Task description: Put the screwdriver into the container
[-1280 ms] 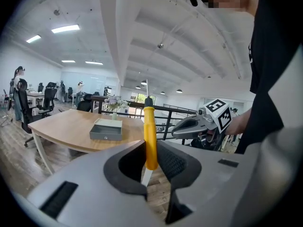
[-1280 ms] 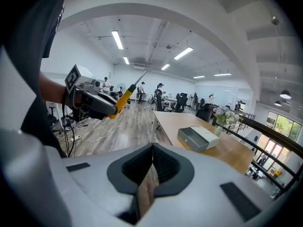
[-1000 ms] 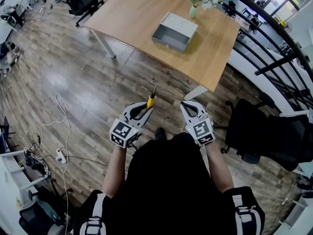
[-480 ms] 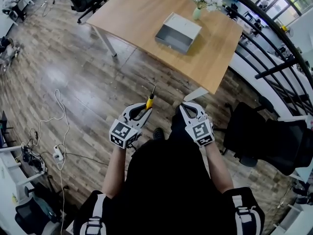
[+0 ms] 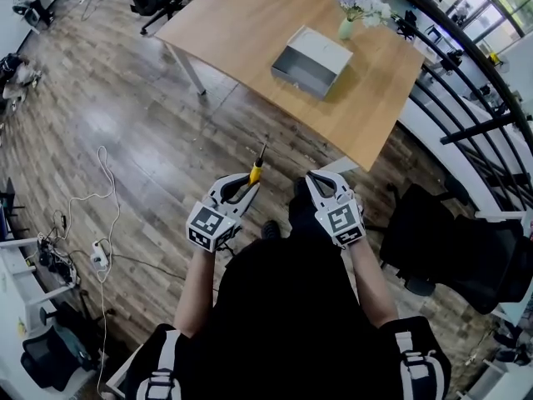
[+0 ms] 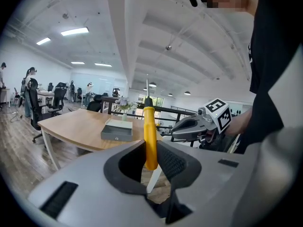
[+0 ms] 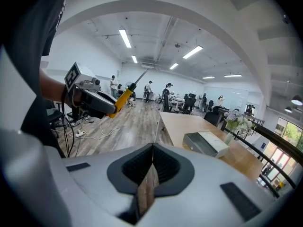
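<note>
A person stands on the wood floor, well apart from the desk. The screwdriver is clamped by its yellow handle in the jaws of the left gripper. Its thin metal shaft points ahead toward the open grey box-like container, apparently held ready for a tip-first drop. The container sits on the desk near a vase of flowers. The right gripper is held alongside, jaws pressed together on nothing, seemingly idle.
</note>
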### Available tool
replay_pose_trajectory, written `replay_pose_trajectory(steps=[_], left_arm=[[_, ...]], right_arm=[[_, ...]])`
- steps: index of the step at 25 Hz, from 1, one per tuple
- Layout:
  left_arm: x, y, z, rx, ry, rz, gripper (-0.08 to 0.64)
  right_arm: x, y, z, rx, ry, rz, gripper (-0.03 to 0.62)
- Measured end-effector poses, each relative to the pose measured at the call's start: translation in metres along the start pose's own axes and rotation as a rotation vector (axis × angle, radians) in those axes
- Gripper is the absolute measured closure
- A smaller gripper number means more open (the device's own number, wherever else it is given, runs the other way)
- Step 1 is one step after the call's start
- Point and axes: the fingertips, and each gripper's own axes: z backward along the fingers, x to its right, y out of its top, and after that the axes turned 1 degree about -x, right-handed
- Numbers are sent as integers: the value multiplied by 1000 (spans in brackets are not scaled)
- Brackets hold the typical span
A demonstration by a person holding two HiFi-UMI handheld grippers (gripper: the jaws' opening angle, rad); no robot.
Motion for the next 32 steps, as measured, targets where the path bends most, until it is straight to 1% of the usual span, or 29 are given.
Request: replay_pose_trajectory(steps=[10,16,24,32], left_arm=[[-17,6,-15,-19,23,14,477],[-29,18,-26,-12,43,15,477],[-43,33,-48,1,106,30,477],[-62,53,-65,15,180,55,477]], right_arm=[[21,4,-18,-2,28,-4,568],[37,10,-28,0,50,11,568],[72,18,-47,12,102,50,568],[104,40,-67,32,162,93,568]])
